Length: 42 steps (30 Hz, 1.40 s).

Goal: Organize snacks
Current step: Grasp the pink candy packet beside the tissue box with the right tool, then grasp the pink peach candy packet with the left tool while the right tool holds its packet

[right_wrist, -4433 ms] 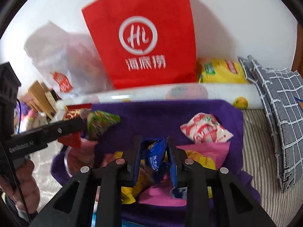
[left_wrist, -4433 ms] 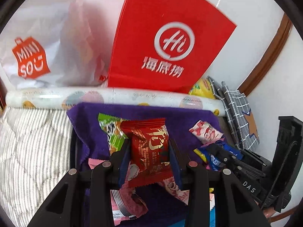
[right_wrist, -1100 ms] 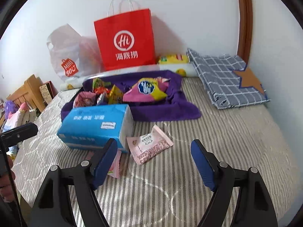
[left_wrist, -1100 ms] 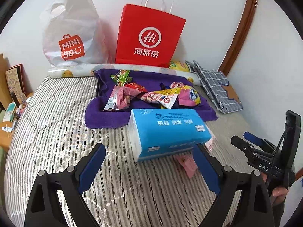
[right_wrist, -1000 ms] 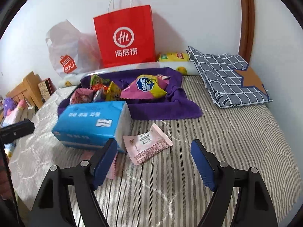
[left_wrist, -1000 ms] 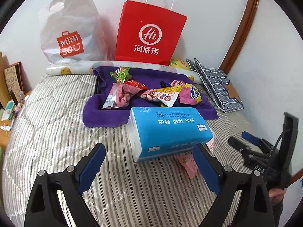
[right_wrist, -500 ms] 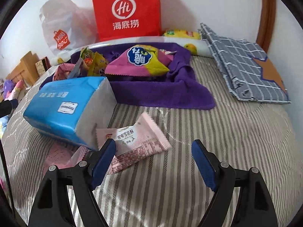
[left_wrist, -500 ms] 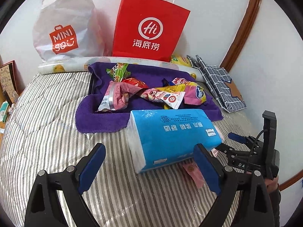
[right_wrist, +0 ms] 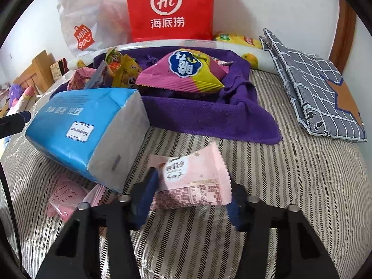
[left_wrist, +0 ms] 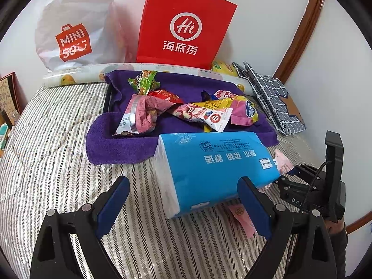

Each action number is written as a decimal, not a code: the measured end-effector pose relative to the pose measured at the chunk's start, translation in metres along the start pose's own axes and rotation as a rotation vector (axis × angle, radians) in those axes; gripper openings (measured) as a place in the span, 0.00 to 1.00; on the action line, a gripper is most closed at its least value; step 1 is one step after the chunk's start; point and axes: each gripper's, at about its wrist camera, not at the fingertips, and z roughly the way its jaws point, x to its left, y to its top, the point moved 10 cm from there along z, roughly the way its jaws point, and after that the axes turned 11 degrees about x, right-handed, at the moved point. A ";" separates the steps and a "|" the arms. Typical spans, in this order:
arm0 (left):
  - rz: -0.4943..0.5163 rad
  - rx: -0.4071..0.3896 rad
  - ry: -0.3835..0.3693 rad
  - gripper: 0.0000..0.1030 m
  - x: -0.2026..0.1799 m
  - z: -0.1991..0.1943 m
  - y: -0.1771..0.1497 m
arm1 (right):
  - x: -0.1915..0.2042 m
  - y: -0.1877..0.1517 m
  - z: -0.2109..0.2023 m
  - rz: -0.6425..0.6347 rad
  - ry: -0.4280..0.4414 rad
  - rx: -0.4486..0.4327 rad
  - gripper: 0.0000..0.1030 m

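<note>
On the striped bed: loose snacks in front of a tray draped in purple towel (right_wrist: 209, 118), most snacks already piled in it.
Change, right: right gripper (right_wrist: 189, 193) was spread wide and back from the bed a second ago; now low, fingers (right_wrist: 145, 193) narrowed around the pale pink snack packet (right_wrist: 193, 179). Blurred, so contact on both sides unclear; cannot tell if the grip is made.
Change, left: left gripper (left_wrist: 183, 200) moved in closer, fingers still wide apart, holding nothing, straddling the near end of the blue plastic-wrapped tissue pack (left_wrist: 214, 162).
Meaning: judged as pickup of the next stray packet for the tray; a few seconds ago both grippers held packets over the tray, so this looks like the next round.
Left over: a second pink wrapper (right_wrist: 67, 195) lies half under the tissue pack, which tilts on it; likely needs the pack lifted or shifted.
Text, red paper bag (left_wrist: 183, 25): "Hi" in a circle, 海底捞.
Text, white plastic bag (left_wrist: 74, 34): "MINISO".
Text, tissue pack: white Chinese characters, upside down, plus "100%" seal; small label unreadable.
Text, magenta and yellow puffed snack bag (right_wrist: 183, 72): blue cloud logo, one big Chinese character, upside down.
Text, pink packet: Chinese print, too blurred.
Other: folded grey checked cloth (right_wrist: 313, 88) at the right edge, untouched.
</note>
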 end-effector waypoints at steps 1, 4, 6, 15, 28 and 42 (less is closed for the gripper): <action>0.002 0.000 0.000 0.91 0.000 -0.001 -0.001 | 0.000 0.000 -0.001 0.000 -0.001 -0.003 0.34; 0.004 -0.004 0.005 0.91 -0.001 -0.004 -0.004 | 0.002 0.000 -0.004 0.003 -0.007 -0.010 0.26; 0.007 -0.005 0.004 0.91 -0.002 -0.006 -0.007 | 0.003 -0.002 -0.007 0.011 -0.011 -0.020 0.22; 0.022 -0.022 0.002 0.91 -0.010 -0.021 -0.018 | 0.005 -0.019 -0.028 0.056 -0.008 -0.044 0.20; 0.049 -0.012 -0.023 0.91 -0.037 -0.024 -0.033 | -0.001 -0.041 -0.072 0.112 -0.015 -0.107 0.20; 0.048 0.079 -0.045 0.91 -0.055 0.007 -0.047 | -0.011 -0.056 -0.104 0.119 -0.063 -0.177 0.20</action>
